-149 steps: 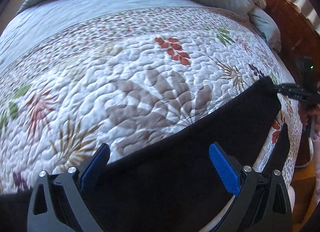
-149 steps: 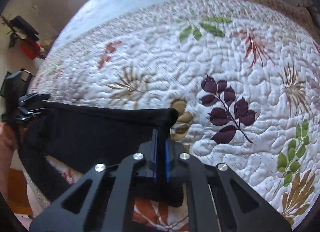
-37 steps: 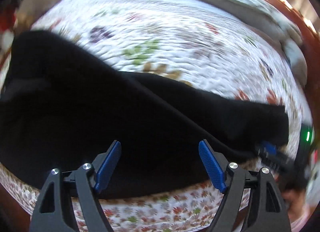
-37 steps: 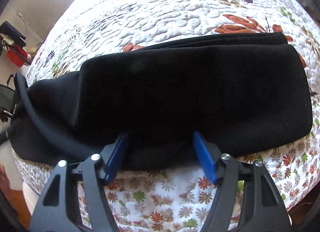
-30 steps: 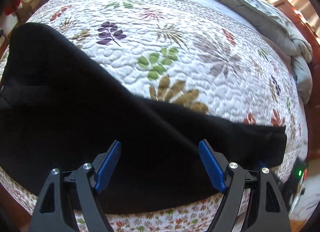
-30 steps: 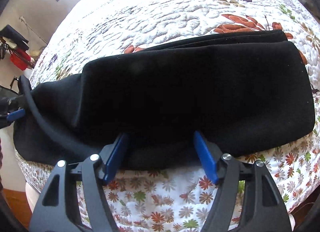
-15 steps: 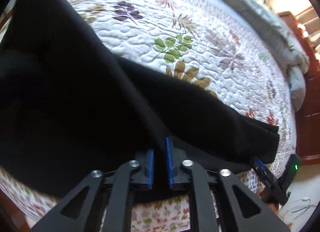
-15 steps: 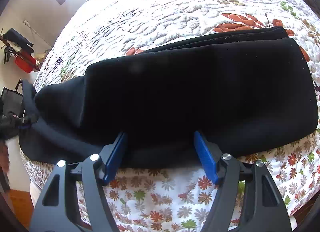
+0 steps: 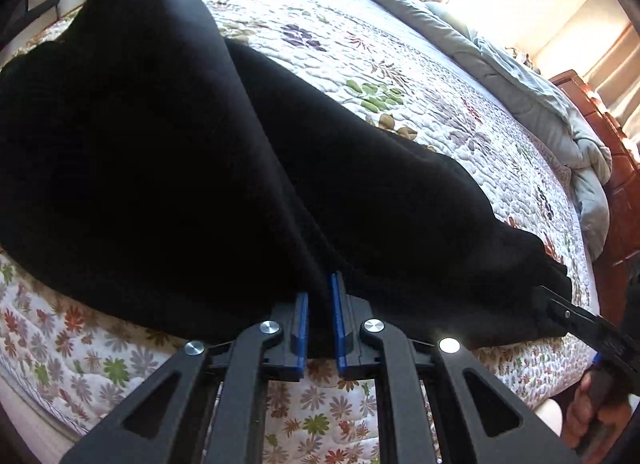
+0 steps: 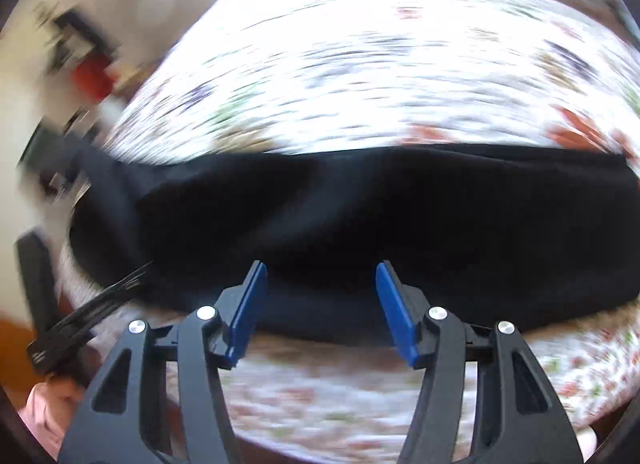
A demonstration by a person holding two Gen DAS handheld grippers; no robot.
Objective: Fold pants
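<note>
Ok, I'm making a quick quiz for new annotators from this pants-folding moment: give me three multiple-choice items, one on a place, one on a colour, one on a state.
1. Where do the pants lie?
A. on the wooden floor
B. on the floral quilt, near the bed's edge
C. over a chair back

2. What colour are the pads on the fingers of the right gripper?
A. blue
B. red
C. yellow

3. How do the two grippers stand?
A. both open
B. left gripper shut on the pants, right open
C. left open, right shut on the pants

Answers:
1. B: black cloth spreads over the patterned quilt just past its border.
2. A: both pads show bright blue.
3. B: the left wrist view shows a fold of cloth pinched between closed pads; the right wrist view shows pads spread wide.
</note>
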